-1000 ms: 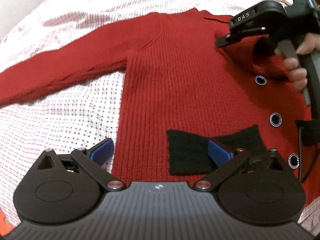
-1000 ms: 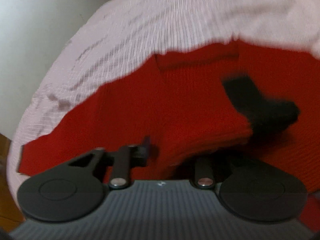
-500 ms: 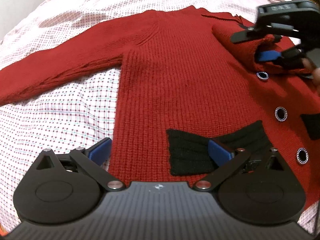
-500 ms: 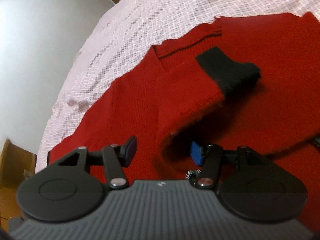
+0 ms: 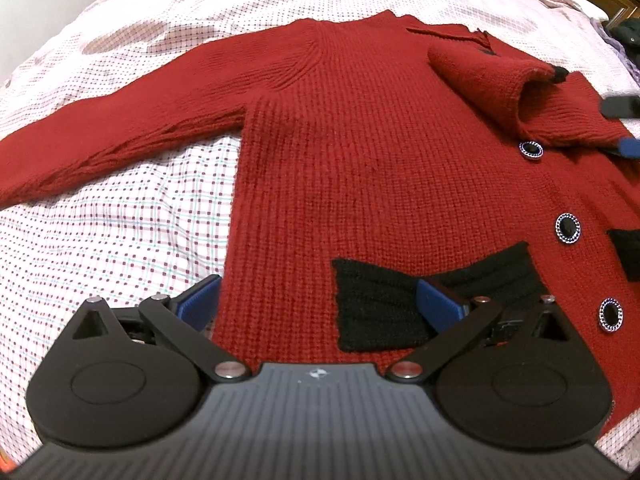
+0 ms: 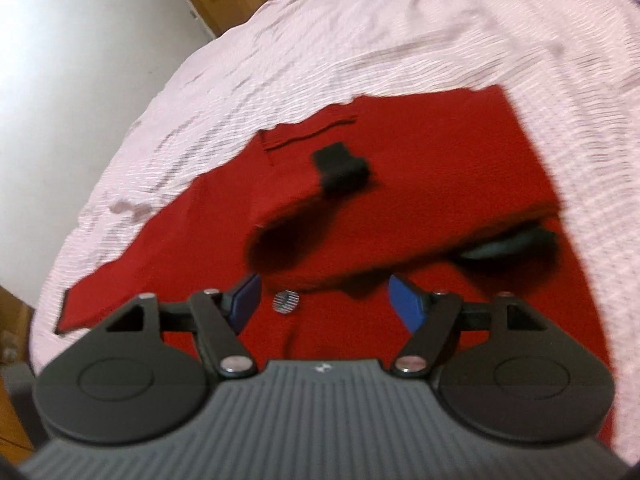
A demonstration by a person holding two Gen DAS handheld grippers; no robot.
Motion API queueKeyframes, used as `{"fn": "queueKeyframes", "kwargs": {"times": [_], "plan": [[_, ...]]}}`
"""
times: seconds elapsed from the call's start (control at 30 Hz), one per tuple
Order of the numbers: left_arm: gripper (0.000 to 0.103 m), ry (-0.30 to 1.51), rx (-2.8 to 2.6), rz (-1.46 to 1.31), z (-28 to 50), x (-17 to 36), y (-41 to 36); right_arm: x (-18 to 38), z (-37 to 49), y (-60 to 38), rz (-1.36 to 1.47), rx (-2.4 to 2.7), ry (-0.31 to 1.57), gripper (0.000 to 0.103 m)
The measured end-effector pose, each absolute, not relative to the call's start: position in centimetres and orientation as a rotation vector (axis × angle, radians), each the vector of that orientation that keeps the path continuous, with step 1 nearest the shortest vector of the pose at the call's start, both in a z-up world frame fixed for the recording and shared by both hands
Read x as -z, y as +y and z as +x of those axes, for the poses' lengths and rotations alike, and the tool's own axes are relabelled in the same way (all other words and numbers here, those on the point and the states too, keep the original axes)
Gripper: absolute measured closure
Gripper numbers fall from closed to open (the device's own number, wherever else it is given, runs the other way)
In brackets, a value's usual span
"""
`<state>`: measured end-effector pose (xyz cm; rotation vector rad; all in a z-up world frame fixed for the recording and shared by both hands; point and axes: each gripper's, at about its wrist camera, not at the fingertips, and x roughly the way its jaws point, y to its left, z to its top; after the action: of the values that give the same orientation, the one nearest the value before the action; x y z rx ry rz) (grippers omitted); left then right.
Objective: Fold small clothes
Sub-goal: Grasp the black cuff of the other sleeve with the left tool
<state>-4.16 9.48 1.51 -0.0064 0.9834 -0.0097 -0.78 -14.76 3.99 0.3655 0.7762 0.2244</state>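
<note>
Red cardigan spread on the checked bedsheet, one sleeve folded across its chest, both grippers released.

The red cardigan (image 5: 360, 168) lies flat on the bedsheet (image 5: 120, 216), its front facing up. The left gripper (image 5: 320, 304) hangs low over the hem with its jaws spread wide: one blue pad sits just off the cardigan's side edge over the sheet, the other over the black pocket (image 5: 384, 304), and nothing is between them. Ahead of those jaws and off to one side, the folded sleeve (image 5: 480, 80) lies across the chest, just beyond the top button (image 5: 531, 149). The other sleeve stretches out straight over the sheet. The right gripper (image 6: 324, 300) is also spread open and holds nothing; the folded sleeve with its black cuff (image 6: 340, 168) rests just ahead of its pads, and a button (image 6: 285, 301) shows between them. That view is blurred.
</note>
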Motion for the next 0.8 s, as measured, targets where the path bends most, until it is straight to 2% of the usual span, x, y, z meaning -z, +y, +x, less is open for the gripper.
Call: {"fn": "queueKeyframes", "kwargs": {"times": [0.37, 0.43, 0.8], "plan": [[0.000, 0.981, -0.047, -0.013, -4.6, -2.8, 8.8, 0.1, -5.6, -17.8, 0.284, -0.048, 0.707, 0.032], [0.003, 0.981, -0.055, -0.008, -4.5, -3.6, 8.3, 0.7, -6.1, -18.1, 0.241, 0.009, 0.655, 0.032], [0.004, 0.834, 0.103, 0.135, -2.9, -9.7, 0.3, 3.3, -7.6, -18.9, 0.239, -0.017, 0.553, 0.031]]}}
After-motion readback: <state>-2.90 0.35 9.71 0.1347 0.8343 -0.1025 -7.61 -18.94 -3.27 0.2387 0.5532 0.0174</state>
